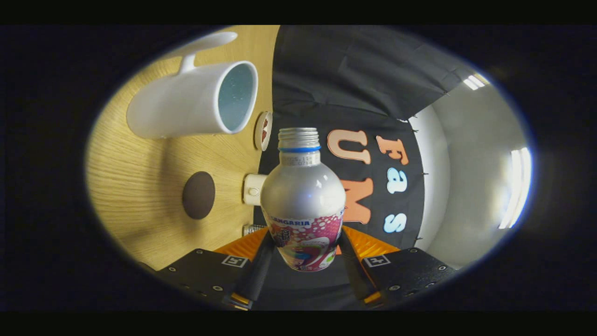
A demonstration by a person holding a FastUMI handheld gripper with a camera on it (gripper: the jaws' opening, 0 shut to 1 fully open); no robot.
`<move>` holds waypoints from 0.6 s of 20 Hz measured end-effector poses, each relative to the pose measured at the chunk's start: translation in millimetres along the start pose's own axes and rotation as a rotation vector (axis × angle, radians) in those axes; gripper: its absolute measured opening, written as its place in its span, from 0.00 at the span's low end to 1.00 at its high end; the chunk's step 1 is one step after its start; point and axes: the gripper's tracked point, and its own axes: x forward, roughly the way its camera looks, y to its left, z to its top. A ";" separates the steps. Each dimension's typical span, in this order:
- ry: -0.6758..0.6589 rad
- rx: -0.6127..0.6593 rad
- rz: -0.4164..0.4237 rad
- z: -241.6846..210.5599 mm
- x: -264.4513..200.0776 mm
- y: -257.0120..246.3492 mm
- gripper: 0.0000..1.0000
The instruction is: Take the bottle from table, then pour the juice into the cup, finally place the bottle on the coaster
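Both fingers of our gripper [304, 252] press the label band of the bottle [303, 196], one on each side, so we hold it clamped low on its body. Its long axis runs straight ahead along the fingers, uncapped neck leading. We see the table [140, 186] rolled sideways, so we judge the bottle tipped far over. Beside the neck, toward the table, the cup [191, 100] opens toward the bottle, close but not under the neck. A dark round coaster [198, 195] lies nearer us, apart from the cup. Nothing stands between neck and cup.
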 end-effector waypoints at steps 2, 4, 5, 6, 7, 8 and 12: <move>-0.005 -0.011 -0.004 -0.4 1.2 -2.7 0.75; -0.009 -0.030 -0.010 -0.6 3.5 -6.5 0.75; -0.009 -0.038 -0.012 -0.5 3.6 -6.8 0.75; -0.012 -0.043 -0.014 0.0 3.6 -7.9 0.75; -0.015 -0.047 -0.015 -0.2 4.4 -8.5 0.75; -0.019 -0.052 -0.015 0.5 5.1 -9.6 0.75; -0.029 -0.073 -0.026 0.5 5.1 -15.3 0.75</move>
